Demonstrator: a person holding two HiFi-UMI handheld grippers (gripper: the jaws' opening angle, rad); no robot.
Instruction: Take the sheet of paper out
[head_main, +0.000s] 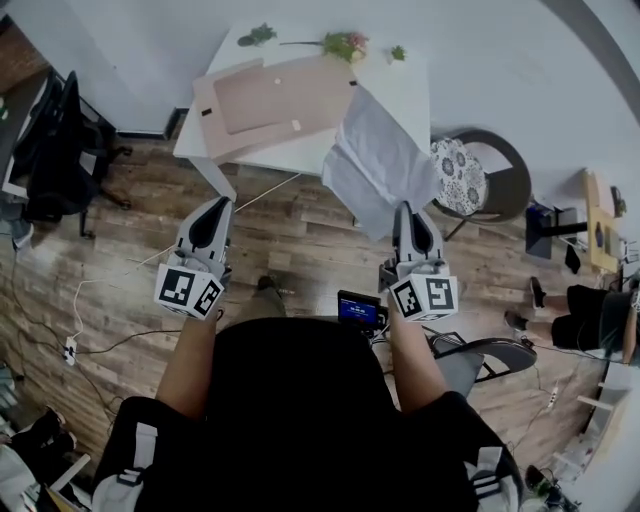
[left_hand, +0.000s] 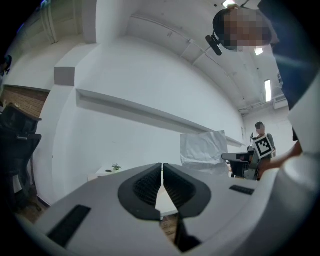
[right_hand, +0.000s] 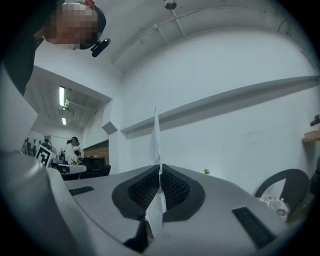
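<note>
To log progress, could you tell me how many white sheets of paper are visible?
1: the white sheet pinched in the right claw; more may be hidden inside the envelope.

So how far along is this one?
Done: the sheet of paper is out, clear of the brown envelope on the table. In hand: right gripper shut on the sheet; left gripper shut, empty. Left: perhaps only setting it down.
</note>
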